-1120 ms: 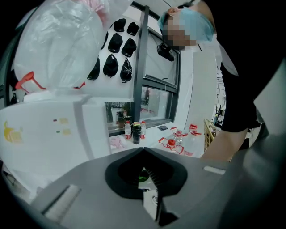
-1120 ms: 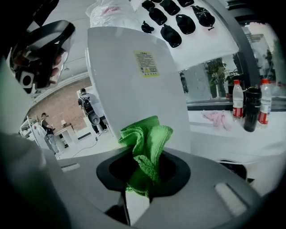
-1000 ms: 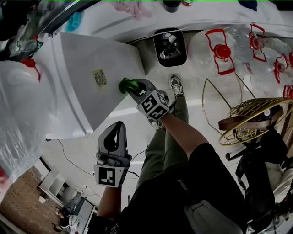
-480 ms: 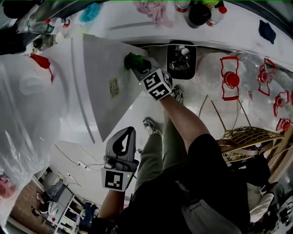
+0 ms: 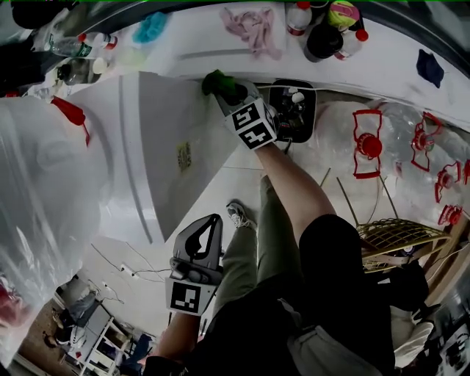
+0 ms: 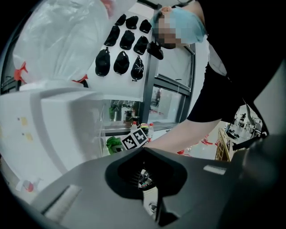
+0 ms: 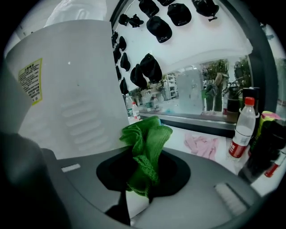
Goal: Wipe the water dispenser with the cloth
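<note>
Shifted further along the smooth white water dispenser (image 5: 165,147), right hand-held gripper (image 5: 222,89) clamps crumpled green cloth (image 5: 216,81).

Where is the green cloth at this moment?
Head view, top centre: the green cloth is held in the right gripper at the far edge of the white water dispenser.

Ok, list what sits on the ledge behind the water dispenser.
A pink cloth, a turquoise cloth and red-capped bottles lie on the ledge; the water dispenser covers the stretch directly behind it.
</note>
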{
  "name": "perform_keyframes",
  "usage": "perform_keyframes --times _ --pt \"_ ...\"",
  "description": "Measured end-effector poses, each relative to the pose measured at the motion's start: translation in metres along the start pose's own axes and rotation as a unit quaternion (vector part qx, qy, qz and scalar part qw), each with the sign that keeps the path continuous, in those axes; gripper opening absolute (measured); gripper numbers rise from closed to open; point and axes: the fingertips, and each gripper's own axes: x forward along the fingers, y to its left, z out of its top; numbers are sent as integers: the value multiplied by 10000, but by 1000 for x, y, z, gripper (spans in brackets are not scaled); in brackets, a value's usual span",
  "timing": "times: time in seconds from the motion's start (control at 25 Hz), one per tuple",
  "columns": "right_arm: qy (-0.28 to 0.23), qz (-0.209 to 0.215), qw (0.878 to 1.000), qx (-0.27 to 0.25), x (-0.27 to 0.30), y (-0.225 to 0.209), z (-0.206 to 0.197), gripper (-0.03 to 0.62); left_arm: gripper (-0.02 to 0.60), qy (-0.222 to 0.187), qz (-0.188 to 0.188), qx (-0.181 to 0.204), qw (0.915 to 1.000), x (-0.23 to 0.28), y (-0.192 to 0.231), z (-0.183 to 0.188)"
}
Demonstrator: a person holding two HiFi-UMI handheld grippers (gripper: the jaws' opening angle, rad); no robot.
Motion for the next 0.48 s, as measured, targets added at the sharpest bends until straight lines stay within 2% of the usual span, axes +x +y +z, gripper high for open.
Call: perform_keyframes --times 0.24,0.48 --pt "-257 -221 9993 156 -38 7 6 92 3 -75 -172 117 9998 -12 -5 3" --pt "-508 -486 9965 451 -108 36 0 92 3 -180 -335 283 9989 -33 -12 3"
